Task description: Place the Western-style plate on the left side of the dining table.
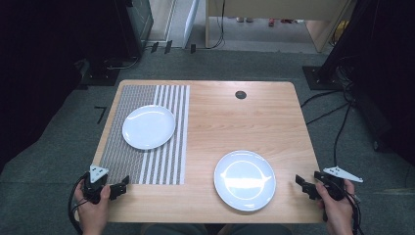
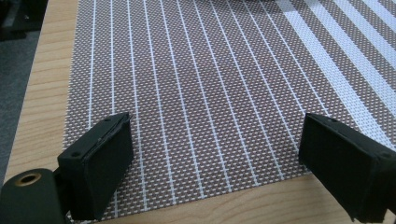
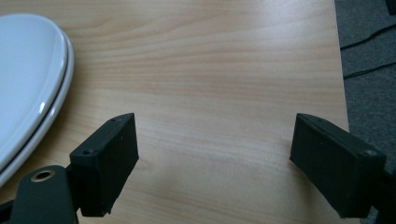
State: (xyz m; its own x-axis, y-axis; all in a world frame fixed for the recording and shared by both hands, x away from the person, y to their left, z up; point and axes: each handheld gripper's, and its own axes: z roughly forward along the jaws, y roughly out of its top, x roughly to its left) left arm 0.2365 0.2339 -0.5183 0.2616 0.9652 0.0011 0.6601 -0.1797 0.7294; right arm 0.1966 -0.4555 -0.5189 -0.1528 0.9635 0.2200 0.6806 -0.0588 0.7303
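Two plates: both round, white and glossy, lying well apart on a light wooden bench.
Near plate: lower right of centre in the high view, flat on bare wood; in the right gripper view its rim curves along the left edge.
Far plate: upper left in the high view, resting on the placemat.
Placemat: brown woven rectangle with white stripes, thin on its left part and broad on its right, covering the bench's left side.
Right gripper: lower right of the high view, held in a hand at the bench edge, just right of the near plate; jaws wide apart over bare wood, nothing between them.
Left gripper: lower left, at the placemat's near corner; jaws spread wide above the weave, holding nothing.
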